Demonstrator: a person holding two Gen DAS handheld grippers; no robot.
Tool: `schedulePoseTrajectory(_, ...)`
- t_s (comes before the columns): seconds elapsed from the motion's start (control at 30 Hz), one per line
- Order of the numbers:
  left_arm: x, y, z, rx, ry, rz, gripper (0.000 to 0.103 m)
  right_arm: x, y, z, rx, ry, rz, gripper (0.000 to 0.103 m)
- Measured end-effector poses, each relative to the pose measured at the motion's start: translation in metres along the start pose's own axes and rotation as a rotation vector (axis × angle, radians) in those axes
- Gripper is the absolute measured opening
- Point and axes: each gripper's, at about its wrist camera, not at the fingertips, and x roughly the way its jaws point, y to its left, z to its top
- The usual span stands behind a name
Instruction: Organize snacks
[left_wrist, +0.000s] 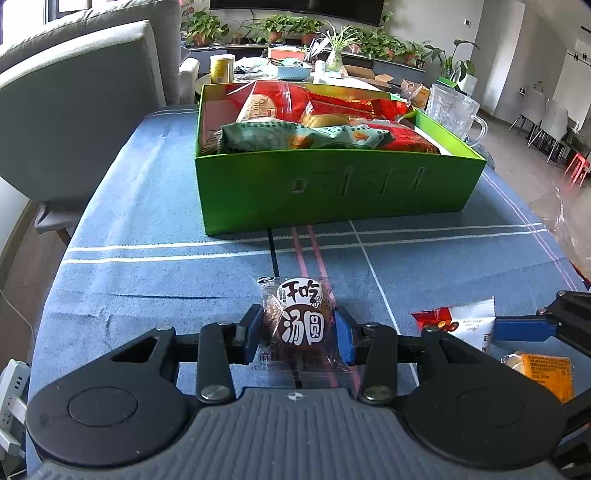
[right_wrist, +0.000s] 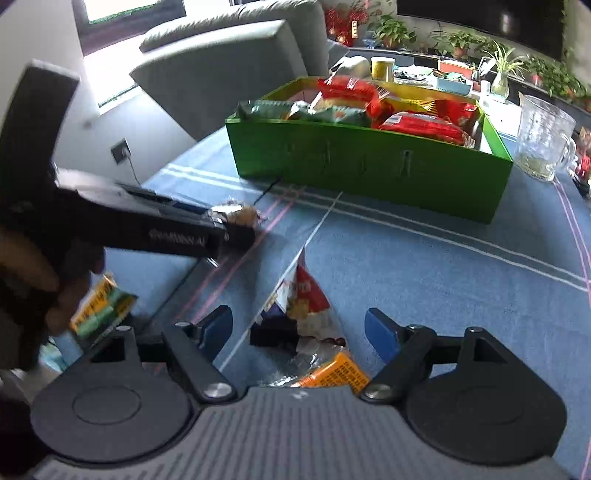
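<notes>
My left gripper (left_wrist: 299, 326) is shut on a clear packet with a brown round snack (left_wrist: 301, 319), just above the blue tablecloth. It also shows in the right wrist view (right_wrist: 240, 221), holding the packet (right_wrist: 240, 213). A green box (left_wrist: 332, 188) full of red and green snack bags stands ahead, also in the right wrist view (right_wrist: 369, 170). My right gripper (right_wrist: 299, 328) is open over a white and red snack bag (right_wrist: 306, 306) and an orange packet (right_wrist: 336, 373). The same bag (left_wrist: 465, 321) and orange packet (left_wrist: 546, 373) lie at the right in the left wrist view.
A glass pitcher (right_wrist: 543, 140) stands right of the box, also in the left wrist view (left_wrist: 454, 107). A yellow and green packet (right_wrist: 103, 310) lies at the left. A grey sofa (left_wrist: 74, 110) is left of the table. Plants and clutter sit on a table behind.
</notes>
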Motion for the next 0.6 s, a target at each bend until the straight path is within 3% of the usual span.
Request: schedulePoseTrajectory(0.6,-0.0076,-0.0004,-0.0013,0.002,-0.027,-0.003,0.037,0.0083,-0.0046,0.0073,0.043,-0.016,-0.027,0.069)
